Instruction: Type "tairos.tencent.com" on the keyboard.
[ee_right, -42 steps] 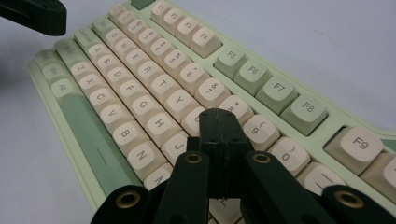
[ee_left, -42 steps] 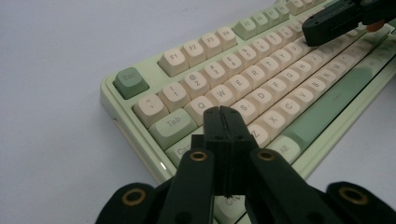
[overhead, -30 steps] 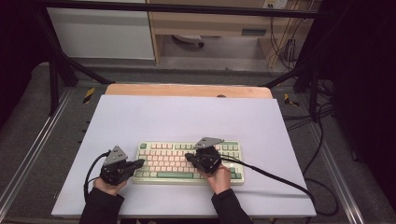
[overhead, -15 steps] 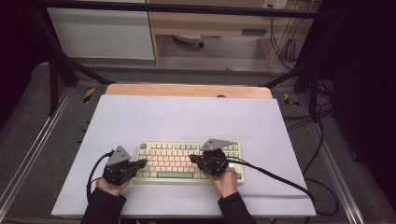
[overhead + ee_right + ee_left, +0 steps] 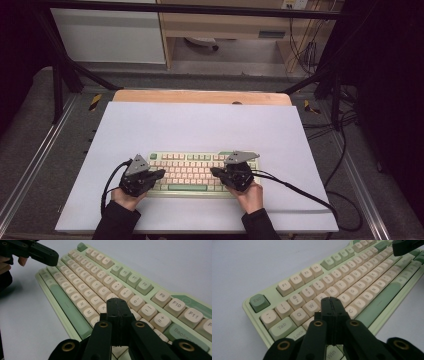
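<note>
While both hands hover at the keyboard, the scene reads like this:

Keyboard: a pale green keyboard (image 5: 192, 172) with cream keys lies flat on the white mat (image 5: 200, 125), near the mat's front edge and roughly centred between the two hands.

Left gripper: the left gripper (image 5: 161, 173) sits over the keyboard's left end, pointing inward along the key rows. Its jaws are pressed fully together with nothing between them. In the left gripper view its tip (image 5: 331, 300) stands over the letter keys near W, E and S; whether it touches a key I cannot tell.

Right gripper: the right gripper (image 5: 214, 172) sits over the keyboard's right part, pointing inward toward the left one. Its jaws are also closed tight, holding nothing. In the right gripper view its tip (image 5: 115, 301) hangs over the keys just below the number row, near the 0 and minus keys; contact cannot be told.

Gap: the two tips face each other across the middle keys, well apart.

Hands: the left hand (image 5: 125, 197) and right hand (image 5: 248, 196) come in from the front edge in dark sleeves.

Cables: a black cable (image 5: 295, 187) trails from the right gripper across the mat to its right edge; another loops beside the left gripper.

Table: a wooden edge (image 5: 200, 96) shows beyond the mat.
</note>
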{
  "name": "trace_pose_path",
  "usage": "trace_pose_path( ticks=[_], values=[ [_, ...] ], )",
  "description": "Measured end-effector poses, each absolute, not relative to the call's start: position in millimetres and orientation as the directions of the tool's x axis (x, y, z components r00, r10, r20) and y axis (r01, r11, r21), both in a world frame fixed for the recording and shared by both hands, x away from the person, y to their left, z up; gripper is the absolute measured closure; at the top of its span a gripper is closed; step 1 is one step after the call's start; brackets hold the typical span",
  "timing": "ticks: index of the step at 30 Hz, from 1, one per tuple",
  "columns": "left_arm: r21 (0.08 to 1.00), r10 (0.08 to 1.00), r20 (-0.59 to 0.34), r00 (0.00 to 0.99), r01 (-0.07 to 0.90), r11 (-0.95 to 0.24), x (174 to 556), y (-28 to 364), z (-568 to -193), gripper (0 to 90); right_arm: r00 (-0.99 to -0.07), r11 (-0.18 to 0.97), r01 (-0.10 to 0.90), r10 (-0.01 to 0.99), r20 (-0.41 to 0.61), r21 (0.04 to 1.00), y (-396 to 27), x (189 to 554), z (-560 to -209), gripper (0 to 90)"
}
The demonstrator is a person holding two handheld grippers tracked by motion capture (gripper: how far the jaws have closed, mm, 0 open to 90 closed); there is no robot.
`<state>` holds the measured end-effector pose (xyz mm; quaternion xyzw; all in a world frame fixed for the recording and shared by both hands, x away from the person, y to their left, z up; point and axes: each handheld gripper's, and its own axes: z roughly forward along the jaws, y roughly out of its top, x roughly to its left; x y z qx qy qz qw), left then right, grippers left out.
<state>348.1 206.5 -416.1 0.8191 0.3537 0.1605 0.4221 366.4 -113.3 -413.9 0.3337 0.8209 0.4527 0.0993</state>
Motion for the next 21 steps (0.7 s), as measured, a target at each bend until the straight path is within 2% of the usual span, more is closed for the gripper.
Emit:
trace_pose_path(
  ticks=[21],
  values=[
    [0.786, 0.711, -0.014, 0.703, 0.447, -0.427, 368.0, 170.4, -416.8, 90.0, -0.759, 0.372, 0.453, 0.637, 0.132, 0.81, -124.5, 359.8, -414.4, 90.0]
  ],
)
